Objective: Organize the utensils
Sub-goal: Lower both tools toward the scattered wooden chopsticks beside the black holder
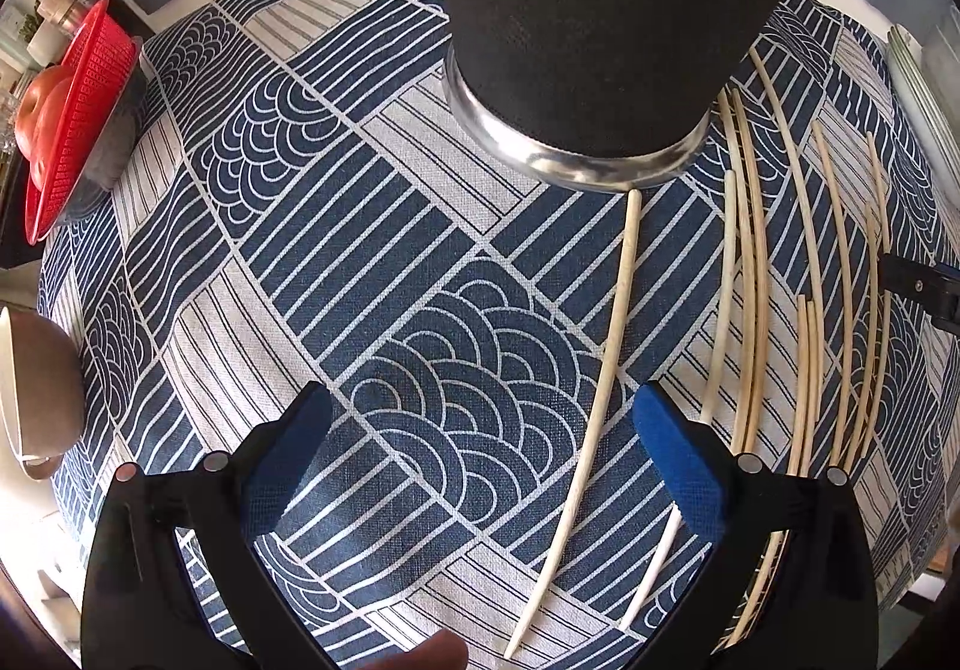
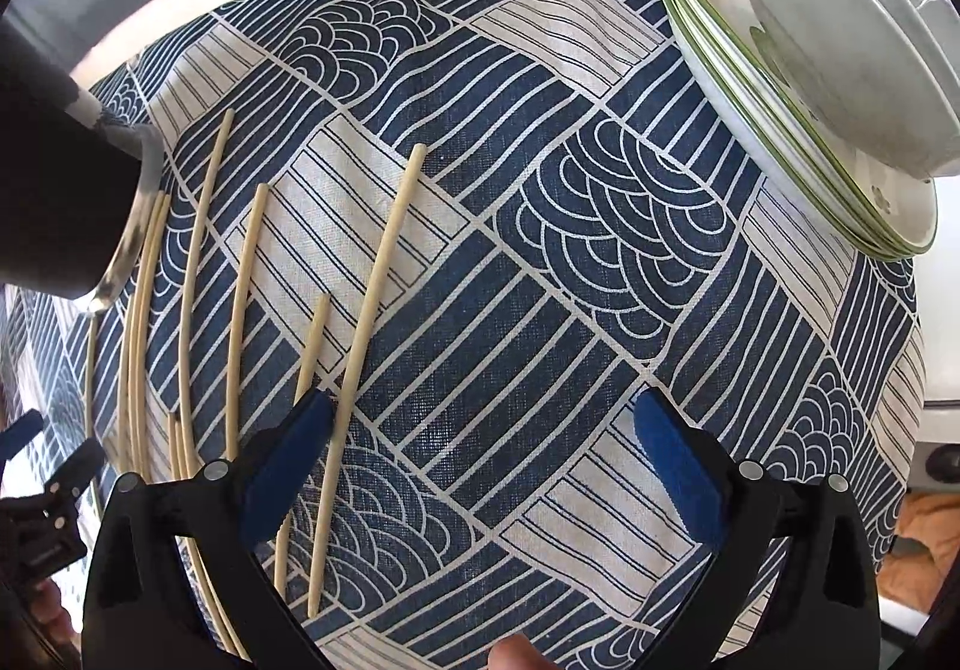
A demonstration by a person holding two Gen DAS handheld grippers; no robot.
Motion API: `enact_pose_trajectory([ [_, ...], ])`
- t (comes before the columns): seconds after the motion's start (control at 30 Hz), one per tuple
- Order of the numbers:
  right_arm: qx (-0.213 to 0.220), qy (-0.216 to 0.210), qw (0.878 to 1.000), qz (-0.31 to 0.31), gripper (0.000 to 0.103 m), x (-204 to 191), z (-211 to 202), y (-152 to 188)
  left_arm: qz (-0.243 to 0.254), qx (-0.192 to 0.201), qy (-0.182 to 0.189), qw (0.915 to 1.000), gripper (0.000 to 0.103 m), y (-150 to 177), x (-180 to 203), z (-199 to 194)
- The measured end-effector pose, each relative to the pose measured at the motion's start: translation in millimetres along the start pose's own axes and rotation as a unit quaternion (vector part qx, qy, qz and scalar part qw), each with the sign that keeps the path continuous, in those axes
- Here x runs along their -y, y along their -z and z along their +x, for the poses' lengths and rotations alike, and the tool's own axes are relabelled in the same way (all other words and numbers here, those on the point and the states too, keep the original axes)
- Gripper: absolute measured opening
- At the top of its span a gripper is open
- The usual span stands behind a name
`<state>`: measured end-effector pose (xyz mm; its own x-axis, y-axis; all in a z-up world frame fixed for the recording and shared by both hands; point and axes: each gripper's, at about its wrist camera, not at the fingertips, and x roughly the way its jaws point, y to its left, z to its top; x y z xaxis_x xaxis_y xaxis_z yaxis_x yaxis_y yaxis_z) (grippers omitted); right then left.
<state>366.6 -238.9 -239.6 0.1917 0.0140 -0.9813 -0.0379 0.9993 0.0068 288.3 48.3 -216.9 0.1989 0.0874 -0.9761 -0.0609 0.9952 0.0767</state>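
- Left gripper (image 1: 480, 460): jaws spread wide and empty, hovering over the cloth (image 1: 300, 262). One pale chopstick (image 1: 606, 370) lies lengthwise between the blue pads (image 1: 678, 466), nearer the right pad; a second, shorter piece shows just inside that pad. The wide spread suits straddling a thin stick before closing.
- Right gripper (image 2: 480, 460): jaws likewise apart, holding nothing. The longest chopstick (image 2: 366, 322) runs just inside its left pad (image 2: 288, 460), with a shorter one (image 2: 312, 346) beside it, partly behind the pad.
- Remaining chopsticks (image 1: 810, 274): scattered in rough parallel on the cloth, right of the left gripper and left of the right gripper (so between the two). None is lifted.
- Holder (image 1: 600, 40): a dark cylinder with a metal band at its base, standing upright beyond the sticks; judged to be their destination, placed within reach of both grippers.
- Far right: stacked plates (image 2: 798, 142). Far left: red basket (image 1: 84, 88).
- Judgement: sorting has barely begun, since the sticks in view are all on the cloth.
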Motion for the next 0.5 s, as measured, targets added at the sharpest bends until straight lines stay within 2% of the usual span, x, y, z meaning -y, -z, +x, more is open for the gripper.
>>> enact_pose_trajectory([
  [0.1,0.019,-0.002,1.000,-0.010,0.097,-3,-1,2,-0.013,0.004,0.035,0.9993,0.099,-2,-10,4],
  [0.2,0.043,-0.001,0.999,-0.012,0.097,-5,-3,9,0.004,0.014,0.037,0.9992,0.099,-4,-16,6],
  [0.37,0.038,-0.002,0.999,-0.014,0.097,-6,-2,7,0.033,0.041,0.045,0.9976,0.099,-1,-17,5],
  [0.5,0.026,-0.006,0.999,-0.036,0.094,-5,-2,5,0.012,0.066,0.038,0.9970,0.099,8,-15,2],
])
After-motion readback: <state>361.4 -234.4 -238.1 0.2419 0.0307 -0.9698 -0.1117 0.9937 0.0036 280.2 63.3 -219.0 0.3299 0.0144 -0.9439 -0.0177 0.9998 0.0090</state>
